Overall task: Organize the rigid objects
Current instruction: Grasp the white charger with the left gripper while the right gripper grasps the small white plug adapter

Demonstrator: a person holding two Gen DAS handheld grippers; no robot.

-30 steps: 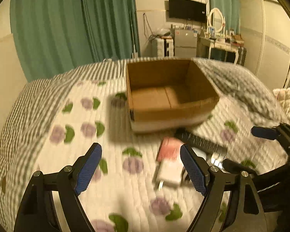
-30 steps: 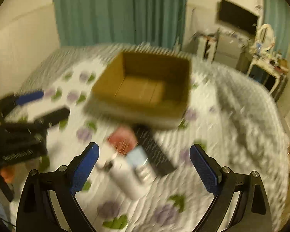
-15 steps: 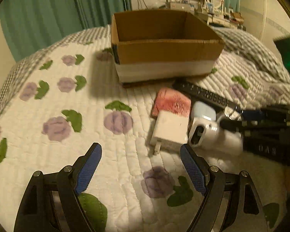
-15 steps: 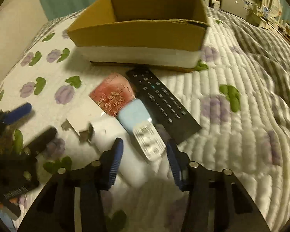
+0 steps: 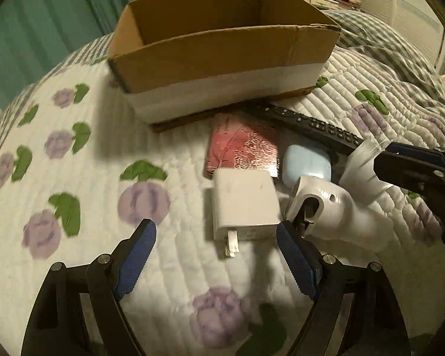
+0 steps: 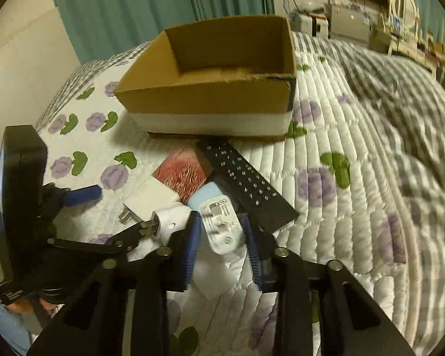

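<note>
An open cardboard box stands on the quilted bed, also in the right wrist view. In front of it lie a black remote, a red packet, a pale blue case, a square white charger and a larger white plug adapter. My right gripper is shut on a white labelled charger, which sits between its blue pads. My left gripper is open, just short of the square white charger.
The bed carries a white quilt with purple flowers and a grey checked blanket at the right. Green curtains hang behind. A dresser and television stand at the far wall.
My right gripper has closed its jaws around the white labelled charger. My left gripper has moved forward and lower, closer to the square white charger.
</note>
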